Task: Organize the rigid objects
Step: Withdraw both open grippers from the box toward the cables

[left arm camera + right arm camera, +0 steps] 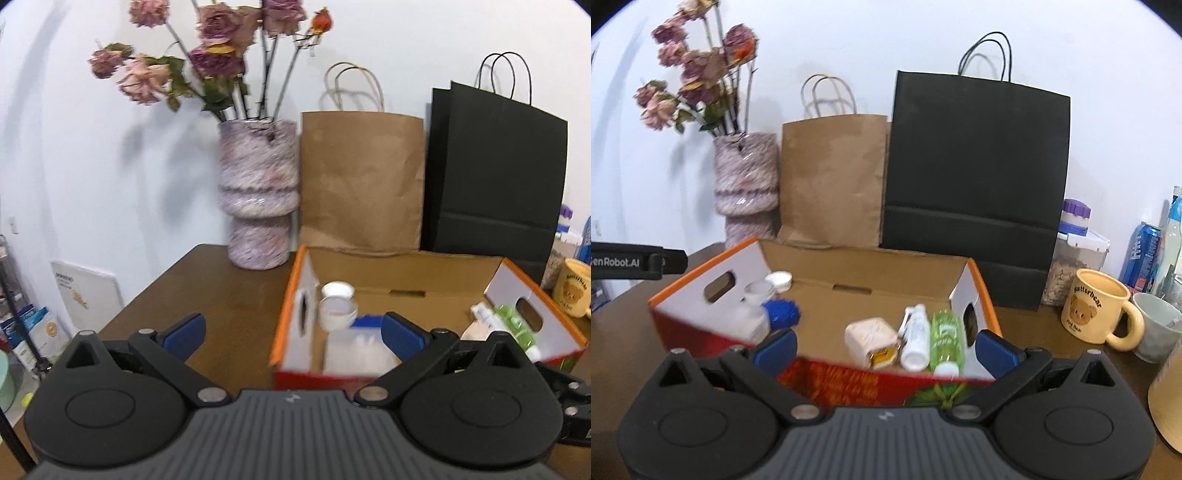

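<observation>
Both tongs [293, 334] [886, 347] gape empty before the cardboard box [864, 266]

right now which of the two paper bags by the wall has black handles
The taller black paper bag on the right; the shorter brown kraft paper bag beside it has tan handles.

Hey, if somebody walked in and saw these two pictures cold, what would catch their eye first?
Probably the open cardboard box with orange edges in the middle of the brown table, holding a green bottle, a white bottle and some jars. Behind it, against the white wall, stand a vase of dried roses, a brown paper bag and a black paper bag. A yellow bear mug sits to the right of the box.
</observation>
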Action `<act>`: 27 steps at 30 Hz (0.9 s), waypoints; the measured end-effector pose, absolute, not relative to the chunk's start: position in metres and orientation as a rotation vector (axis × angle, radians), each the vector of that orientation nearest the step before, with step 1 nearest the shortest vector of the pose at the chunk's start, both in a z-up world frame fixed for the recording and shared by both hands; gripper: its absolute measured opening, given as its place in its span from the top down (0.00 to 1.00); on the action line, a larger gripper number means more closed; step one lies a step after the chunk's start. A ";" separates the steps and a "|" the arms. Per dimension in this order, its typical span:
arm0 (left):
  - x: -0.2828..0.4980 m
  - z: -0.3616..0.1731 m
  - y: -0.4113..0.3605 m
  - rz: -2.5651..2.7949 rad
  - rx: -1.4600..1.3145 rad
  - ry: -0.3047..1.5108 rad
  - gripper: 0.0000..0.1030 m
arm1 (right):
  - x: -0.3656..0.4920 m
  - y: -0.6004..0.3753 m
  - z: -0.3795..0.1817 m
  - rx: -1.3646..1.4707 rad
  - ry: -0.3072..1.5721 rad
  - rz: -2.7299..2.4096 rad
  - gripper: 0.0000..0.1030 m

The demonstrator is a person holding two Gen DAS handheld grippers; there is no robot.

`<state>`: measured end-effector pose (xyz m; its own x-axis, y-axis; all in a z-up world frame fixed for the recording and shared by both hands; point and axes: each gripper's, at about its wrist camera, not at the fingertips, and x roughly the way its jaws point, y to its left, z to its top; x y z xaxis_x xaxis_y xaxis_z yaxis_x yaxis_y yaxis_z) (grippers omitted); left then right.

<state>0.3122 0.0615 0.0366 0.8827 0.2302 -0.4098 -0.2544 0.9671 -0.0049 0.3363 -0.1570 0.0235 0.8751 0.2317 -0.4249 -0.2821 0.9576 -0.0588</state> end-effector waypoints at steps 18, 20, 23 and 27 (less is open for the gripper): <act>0.214 0.019 0.083 0.208 -0.053 0.410 0.00 | 0.252 -0.152 0.010 -0.128 0.465 0.321 0.00; 0.210 0.017 0.087 0.210 -0.066 0.417 0.00 | 0.250 -0.147 0.004 -0.139 0.494 0.326 0.00; 0.205 0.016 0.092 0.216 -0.073 0.418 0.00 | 0.249 -0.141 -0.005 -0.150 0.541 0.335 0.00; 0.205 0.014 0.096 0.223 -0.082 0.425 0.00 | 0.254 -0.133 -0.013 -0.187 0.576 0.316 0.00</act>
<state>0.2050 0.0956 0.0138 0.8869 0.1974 -0.4177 -0.2315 0.9723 -0.0318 0.2543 -0.1327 -0.0134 0.7922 0.2405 -0.5610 -0.3439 0.9352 -0.0847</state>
